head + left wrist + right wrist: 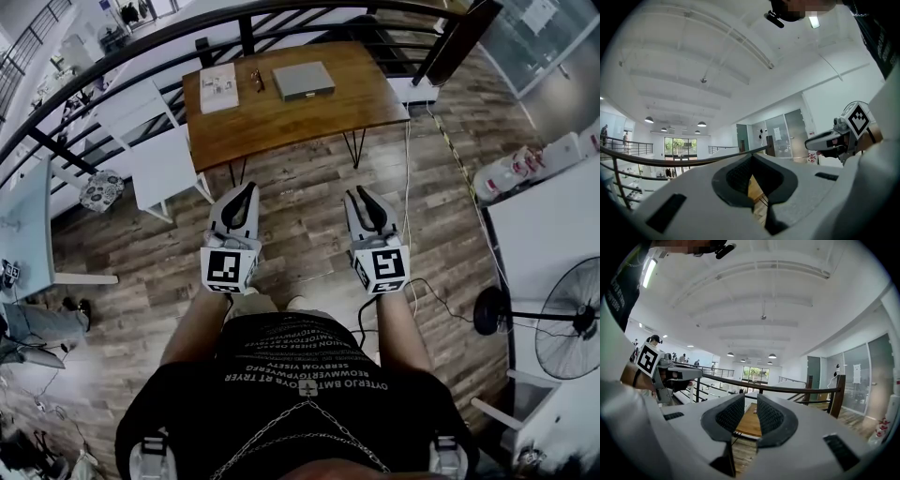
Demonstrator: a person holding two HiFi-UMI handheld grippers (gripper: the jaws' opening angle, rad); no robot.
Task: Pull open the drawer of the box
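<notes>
Head view: left tongs [246, 190] and right tongs [367, 197] level.

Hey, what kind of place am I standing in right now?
Probably a mezzanine or upper landing in an open-plan office: a dark railing guards the edge, a wooden table stands by it, and glass partitions line one side.

Both forearms [199, 326] reaching toward 12 o'clock, left gripper [241, 193] level, jaw tips together, right gripper [367, 200] at its 3 o'clock, jaws apart, empty
</notes>
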